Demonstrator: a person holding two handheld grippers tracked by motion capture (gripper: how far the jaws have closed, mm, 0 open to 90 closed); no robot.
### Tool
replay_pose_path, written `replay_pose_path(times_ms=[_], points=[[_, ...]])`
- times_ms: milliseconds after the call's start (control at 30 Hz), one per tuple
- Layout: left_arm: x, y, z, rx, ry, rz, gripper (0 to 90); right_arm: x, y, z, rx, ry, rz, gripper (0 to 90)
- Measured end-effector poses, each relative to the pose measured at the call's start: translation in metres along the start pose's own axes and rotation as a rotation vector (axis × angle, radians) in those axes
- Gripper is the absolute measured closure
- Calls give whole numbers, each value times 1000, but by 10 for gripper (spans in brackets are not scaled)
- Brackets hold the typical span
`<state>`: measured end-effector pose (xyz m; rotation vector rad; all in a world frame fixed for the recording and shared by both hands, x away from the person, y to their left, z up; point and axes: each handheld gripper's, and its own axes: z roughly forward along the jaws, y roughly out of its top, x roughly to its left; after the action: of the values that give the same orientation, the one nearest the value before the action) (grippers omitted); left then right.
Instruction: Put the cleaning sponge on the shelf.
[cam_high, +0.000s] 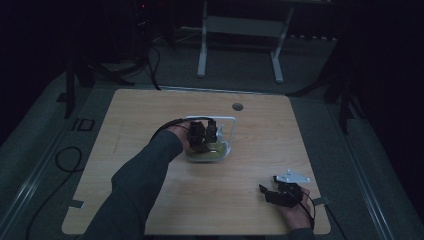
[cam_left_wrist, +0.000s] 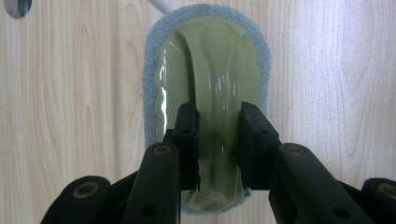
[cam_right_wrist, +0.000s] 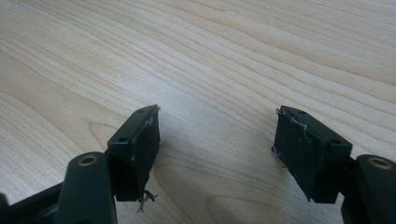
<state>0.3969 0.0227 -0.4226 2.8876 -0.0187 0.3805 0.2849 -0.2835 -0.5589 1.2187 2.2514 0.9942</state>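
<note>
We are gripping a scrubber (cam_left_wrist: 208, 100) with our left gripper (cam_left_wrist: 219, 140): an oval pad of grey, fuzzy felt-like material, topped by a glossy olive-green plastic shell with a raised, rounded ridge running along its length as a handle. The plastic is catching bright glints along its curves, while the grey rim is looking matte and fibrous. Our left jaws are sitting closed on either side of that ridge, pressing against it, with the pad lying flat on the surface (cam_left_wrist: 70, 93) below.

In the high view, the scrubber (cam_high: 212, 151) is sitting near the middle of the surface (cam_high: 140, 120), under our left gripper (cam_high: 202, 137), just in front of a thin white frame (cam_high: 231, 120) with rounded corners; what the frame belongs to we cannot tell in the dim light. A small grey round grommet (cam_high: 237, 106) is showing in the surface beyond it.

The surface is pale wood-grain laminate with rounded corners, its flowing grain lines showing clearly in both gripper views.

Our right gripper (cam_high: 280, 192) is resting well apart from the scrubber, near the surface's right front corner, held in our right hand (cam_high: 295, 212). In its own view, our right gripper (cam_right_wrist: 217, 149) is holding its jaws wide apart with nothing between them but bare wood. The jaw pads (cam_right_wrist: 140, 149) are blocky, black and worn, with frayed edges.
</note>
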Motion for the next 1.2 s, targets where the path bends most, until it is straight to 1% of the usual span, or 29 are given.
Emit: replay_pose_path(times_ms=[33,200,500,833,900,1200], points=[[0,1,1,2,4,5,717,0,0,0,0,0,0,306],[0,2,4,6,7,1,716,0,0,0,0,0,0,307],[2,5,9,21,48,-5,716,0,0,0,0,0,0,306],[2,7,15,33,73,2,717,0,0,0,0,1,-1,306],[1,7,17,37,84,13,716,0,0,0,0,1,-1,306],[2,8,21,48,86,14,716,0,0,0,-1,1,-2,306]])
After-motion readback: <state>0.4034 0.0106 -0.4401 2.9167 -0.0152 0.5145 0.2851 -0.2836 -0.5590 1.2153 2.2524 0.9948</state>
